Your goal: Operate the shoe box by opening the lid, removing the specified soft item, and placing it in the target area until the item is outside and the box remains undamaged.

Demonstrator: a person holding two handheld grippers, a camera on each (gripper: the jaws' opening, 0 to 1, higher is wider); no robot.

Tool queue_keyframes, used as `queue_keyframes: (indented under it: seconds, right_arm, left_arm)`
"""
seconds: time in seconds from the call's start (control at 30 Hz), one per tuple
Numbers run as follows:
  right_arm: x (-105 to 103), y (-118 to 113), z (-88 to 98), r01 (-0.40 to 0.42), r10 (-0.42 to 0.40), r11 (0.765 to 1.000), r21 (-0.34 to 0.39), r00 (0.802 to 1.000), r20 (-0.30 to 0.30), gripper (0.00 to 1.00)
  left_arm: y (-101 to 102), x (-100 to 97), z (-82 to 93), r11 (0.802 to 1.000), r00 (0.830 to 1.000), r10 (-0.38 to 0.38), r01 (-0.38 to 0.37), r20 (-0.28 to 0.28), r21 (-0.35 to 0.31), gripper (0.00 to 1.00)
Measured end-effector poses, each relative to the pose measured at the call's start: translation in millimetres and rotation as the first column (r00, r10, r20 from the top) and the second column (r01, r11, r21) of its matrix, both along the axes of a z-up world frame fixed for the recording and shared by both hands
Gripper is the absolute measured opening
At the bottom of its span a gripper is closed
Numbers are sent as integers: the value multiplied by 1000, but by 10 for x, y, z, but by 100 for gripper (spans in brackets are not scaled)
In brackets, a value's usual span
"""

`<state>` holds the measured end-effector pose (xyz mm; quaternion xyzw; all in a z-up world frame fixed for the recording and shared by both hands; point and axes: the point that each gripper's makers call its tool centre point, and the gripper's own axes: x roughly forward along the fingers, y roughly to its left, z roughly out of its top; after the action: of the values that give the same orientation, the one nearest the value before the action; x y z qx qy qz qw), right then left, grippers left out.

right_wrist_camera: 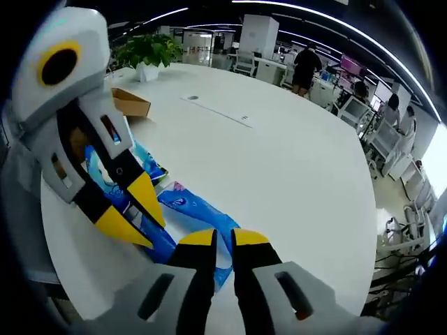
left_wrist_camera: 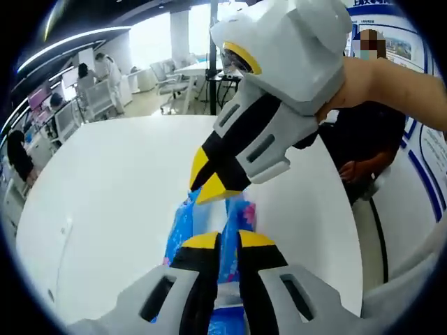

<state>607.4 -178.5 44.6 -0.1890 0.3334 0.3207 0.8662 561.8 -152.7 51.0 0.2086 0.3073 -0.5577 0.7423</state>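
A soft blue printed packet (left_wrist_camera: 241, 215) lies stretched over the white table (left_wrist_camera: 105, 181). My left gripper (left_wrist_camera: 228, 241) is shut on its near end, with blue film showing between the jaws. The right gripper (left_wrist_camera: 208, 181) reaches in from the upper right and pinches the packet's far end. In the right gripper view the same blue packet (right_wrist_camera: 192, 206) runs from the left gripper (right_wrist_camera: 134, 213) down into my right gripper (right_wrist_camera: 223, 239), whose jaws are closed on it. A brown cardboard box (right_wrist_camera: 129, 103) sits further back on the table (right_wrist_camera: 279, 160), to the left.
A potted plant (right_wrist_camera: 147, 50) stands behind the box near the table's far edge. A seated person (left_wrist_camera: 370, 150) is beside the table on the right. Office desks, chairs and other people fill the background.
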Motion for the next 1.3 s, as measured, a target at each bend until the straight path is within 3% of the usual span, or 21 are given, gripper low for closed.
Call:
queue_keyframes:
  seconds: [0.3,0.53,0.7,0.97,1.2,1.3]
  right_arm:
    - [-150,-4,140,35,-35,999,16,999,6,12]
    - [-334,54,286,49,-50,998,40,998,23,18]
    - [-445,109,405,52,-54,998,47,998,39,22]
    - [-571,198,569,72,-76,995,68,995,63,28]
    - [-683,316,698,78,-84,994,82,994,73,34]
    - [-714,356,768,79,-86,994,80,992,91,35]
  left_arm:
    - [171,-69,161,999,1000,25,-25,5,-27,17]
    - [333,-157,386,996,999,51,-50,3,-71,28]
    - [432,-229,603,986,997,68,-71,-23,-148,34]
    - [733,-248,832,976,993,115,-115,-9,-185,45]
    - [1049,-269,932,957,981,192,-195,-33,-214,50]
    - [1249,-218,992,945,969,246,-239,4,-223,50]
